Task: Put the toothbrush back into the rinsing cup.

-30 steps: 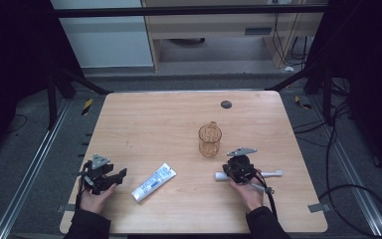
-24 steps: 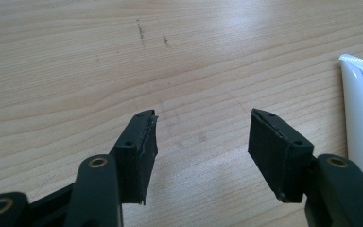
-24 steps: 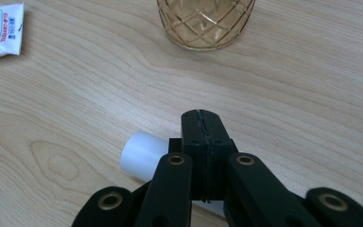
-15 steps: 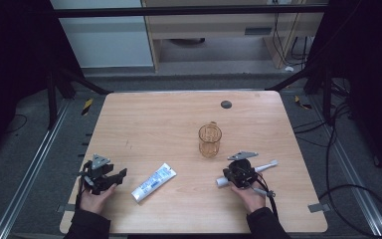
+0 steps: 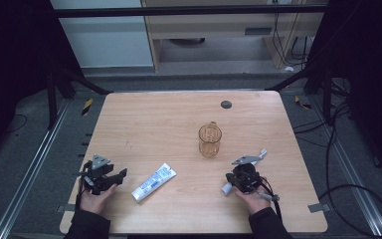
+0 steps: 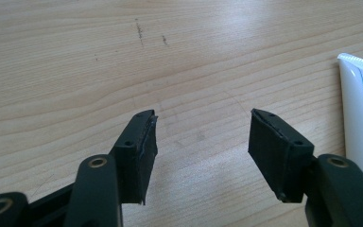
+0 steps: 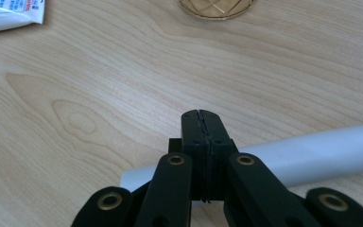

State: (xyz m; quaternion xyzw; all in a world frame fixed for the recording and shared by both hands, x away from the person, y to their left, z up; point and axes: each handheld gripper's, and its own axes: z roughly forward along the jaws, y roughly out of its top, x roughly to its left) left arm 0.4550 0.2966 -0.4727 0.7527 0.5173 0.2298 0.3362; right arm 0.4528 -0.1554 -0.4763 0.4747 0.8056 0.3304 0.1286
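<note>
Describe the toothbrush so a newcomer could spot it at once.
Start at the wooden table and look to its near right, below the amber glass mug. The toothbrush lies at the right gripper, a slim white stick, unlike the flat printed tube farther left.

Light wooden table (image 5: pixel 144 119), rounded corners. Amber glass mug (image 5: pixel 210 140) stands upright right of centre. White tube (image 5: pixel 153 181) lies flat toward the near edge, left of centre. White cylindrical item (image 5: pixel 226 188) lies near the near right corner. Dark round mark (image 5: pixel 226 104) near the far edge.
</note>
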